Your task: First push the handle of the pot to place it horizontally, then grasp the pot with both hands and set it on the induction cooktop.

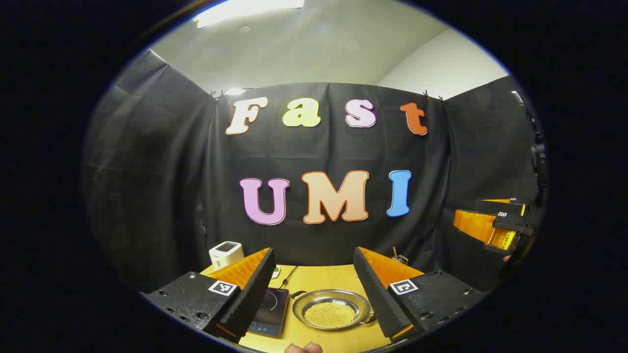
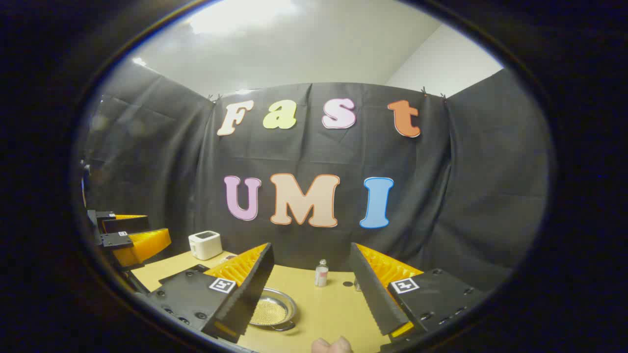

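1. The left tongs [image 1: 314, 279] are spread wide and hold nothing; each finger is a wedge with a ribbed inner face, and the pot shows in the gap between them.
2. The right tongs [image 2: 311, 274] are likewise wide apart and empty, raised above the bench [image 2: 324, 306], with the pot low beside their left finger.
3. The pot [image 1: 331, 309] is a shallow round pan of shiny metal standing on the pale wooden bench. Its floor is covered with small yellowish grains, and a small loop handle [image 1: 297, 294] sticks out at its left rim.
4. The induction cooktop [image 1: 270, 311] is a flat, dark, glossy slab lying just left of the pot, partly hidden by the left tongs' finger. A thin dark cable runs away behind it.
5. A small white boxy appliance [image 1: 226, 254] stands well behind and left of the pot, by the black cloth wall.
6. A little clear bottle [image 2: 321, 273] stands upright behind and right of the pot.
7. A fingertip [image 1: 304, 348] shows at the near edge, in front of the pot.
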`<state>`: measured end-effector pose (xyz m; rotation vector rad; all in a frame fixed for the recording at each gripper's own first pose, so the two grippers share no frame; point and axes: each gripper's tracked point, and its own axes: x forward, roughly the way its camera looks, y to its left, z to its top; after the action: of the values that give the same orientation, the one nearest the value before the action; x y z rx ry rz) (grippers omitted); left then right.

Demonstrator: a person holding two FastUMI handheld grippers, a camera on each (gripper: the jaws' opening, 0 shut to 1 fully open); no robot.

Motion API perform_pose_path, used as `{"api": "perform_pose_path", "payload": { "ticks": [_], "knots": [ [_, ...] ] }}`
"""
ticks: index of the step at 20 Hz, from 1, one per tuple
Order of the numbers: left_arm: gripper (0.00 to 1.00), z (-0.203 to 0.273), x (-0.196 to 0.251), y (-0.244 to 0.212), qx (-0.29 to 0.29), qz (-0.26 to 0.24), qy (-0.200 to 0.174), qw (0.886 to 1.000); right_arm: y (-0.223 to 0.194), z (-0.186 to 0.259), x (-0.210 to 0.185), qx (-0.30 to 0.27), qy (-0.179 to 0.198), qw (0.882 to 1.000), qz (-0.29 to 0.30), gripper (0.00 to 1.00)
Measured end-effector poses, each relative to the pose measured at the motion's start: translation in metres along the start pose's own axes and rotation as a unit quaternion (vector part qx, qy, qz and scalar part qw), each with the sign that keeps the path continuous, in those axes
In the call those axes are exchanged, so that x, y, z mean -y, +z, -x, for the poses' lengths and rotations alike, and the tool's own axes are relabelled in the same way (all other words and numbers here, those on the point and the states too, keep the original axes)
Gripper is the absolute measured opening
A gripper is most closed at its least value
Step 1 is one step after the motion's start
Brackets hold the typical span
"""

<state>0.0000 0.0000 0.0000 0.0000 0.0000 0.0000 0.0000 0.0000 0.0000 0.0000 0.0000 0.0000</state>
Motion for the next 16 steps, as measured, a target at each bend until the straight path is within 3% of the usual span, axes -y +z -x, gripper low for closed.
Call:
{"api": "perform_pose_path", "payload": {
  "ticks": [16],
  "knots": [
    [0.97, 0.005, 0.008, 0.013, 0.010, -0.003, 0.050, 0.999, -0.002, -0.015, 0.018, -0.003, 0.034, 0.999, -0.014, 0.99]
  ]
}}
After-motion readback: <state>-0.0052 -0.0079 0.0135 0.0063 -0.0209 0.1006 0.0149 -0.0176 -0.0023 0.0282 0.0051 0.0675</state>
